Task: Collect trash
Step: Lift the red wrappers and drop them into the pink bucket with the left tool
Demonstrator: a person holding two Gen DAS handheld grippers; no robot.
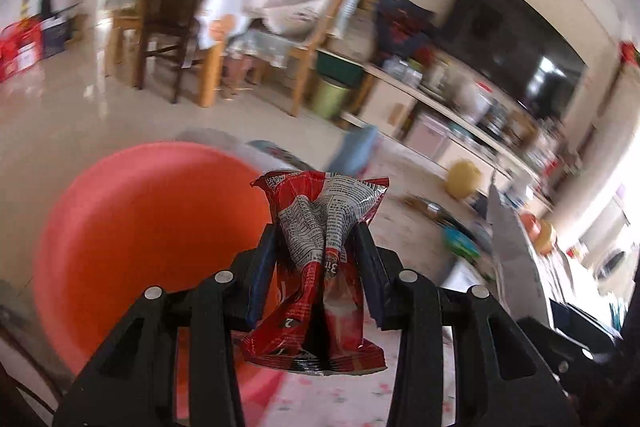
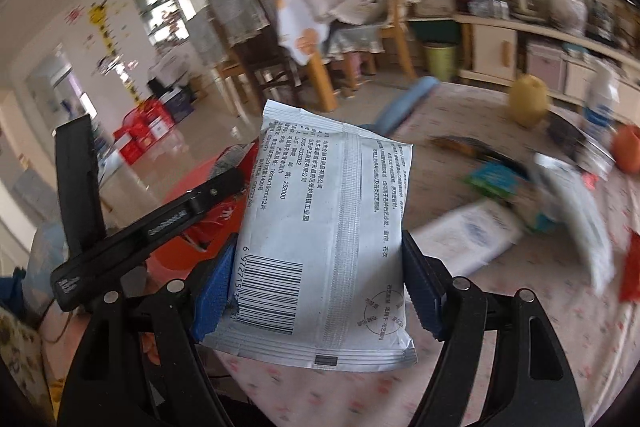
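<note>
A crumpled red and silver snack wrapper (image 1: 324,199) stands upright between the blue pads of my left gripper (image 1: 316,239), which is shut on it. A wide orange basin (image 1: 152,227) lies below and to the left of that gripper. In the right wrist view, my right gripper (image 2: 318,247) is shut on a flat white packet (image 2: 332,207) with a barcode and black print, its blue pads pressing both side edges. The same basin (image 2: 180,255) shows to the left there, behind the left tool's black frame (image 2: 160,223).
A table with a pink-flowered cloth (image 2: 440,347) holds more litter: a white pack (image 2: 472,231), a green wrapper (image 2: 496,179), a blue cloth (image 2: 404,103), a yellow jug (image 2: 528,99) and a white bottle (image 2: 600,103). Wooden chairs (image 1: 168,39) and a green bin (image 1: 332,95) stand beyond.
</note>
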